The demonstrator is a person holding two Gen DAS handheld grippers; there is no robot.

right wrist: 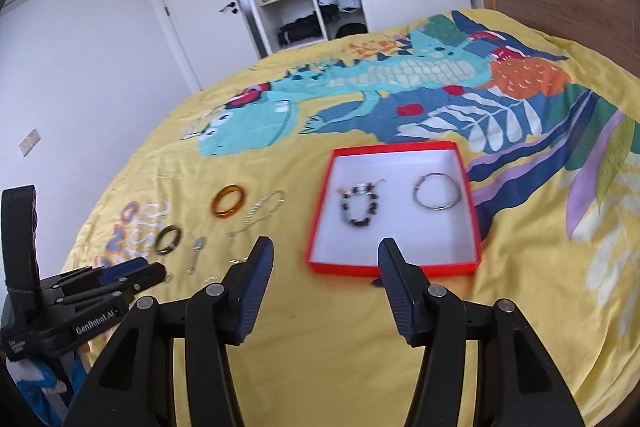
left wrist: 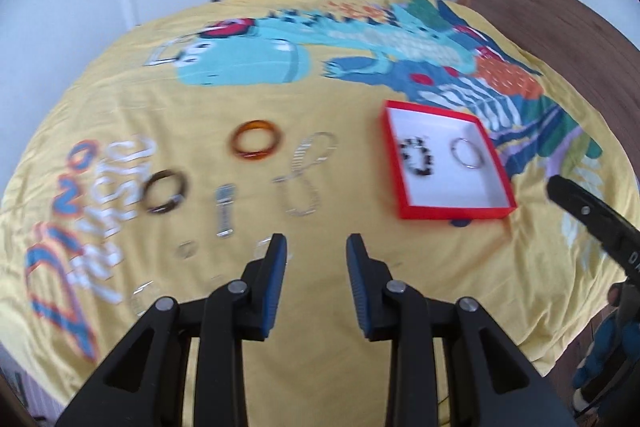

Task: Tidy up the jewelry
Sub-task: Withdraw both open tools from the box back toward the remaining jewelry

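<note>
two bracelets lie in the red box (right wrist: 472,211) (white inside); left gripper (left wrist: 316,247) and right gripper (right wrist: 326,251) gape, empty.

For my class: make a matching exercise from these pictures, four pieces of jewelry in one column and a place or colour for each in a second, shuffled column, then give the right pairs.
Column one
1. beaded bracelet
2. thin silver bangle
3. orange bangle
4. dark brown bangle

Column two
A. on the bedspread, amber coloured, nearest the silver chain
B. in the red box, left half
C. on the bedspread, over the printed letters
D. in the red box, right half

Pairs: 1-B, 2-D, 3-A, 4-C
</note>
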